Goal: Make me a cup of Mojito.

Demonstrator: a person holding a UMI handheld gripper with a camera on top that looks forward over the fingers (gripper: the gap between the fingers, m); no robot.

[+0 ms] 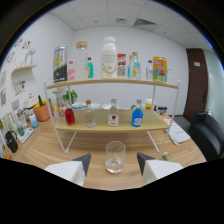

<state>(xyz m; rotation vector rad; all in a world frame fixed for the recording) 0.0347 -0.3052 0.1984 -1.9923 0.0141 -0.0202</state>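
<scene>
**One empty glass between parted jaws**

Gripper (114, 162) jaws stand apart, not pressing on anything. Clear glass (115, 156) rests upright on the wooden surface (50, 150), between the fingertips with a gap at either side. At 12 o'clock beyond the glass: a two-tier shelf (112, 122). Lower tier carries a red bottle (69, 115), a clear bottle with red label (113, 114) and a blue bottle (137, 115). Upper tier holds a tall white bottle (109, 57). Orange pot (42, 111) at 10 o'clock.

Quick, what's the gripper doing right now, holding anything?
Gripper: jaws open, holding nothing; the empty glass stands on the table between them, gaps both sides.
</scene>
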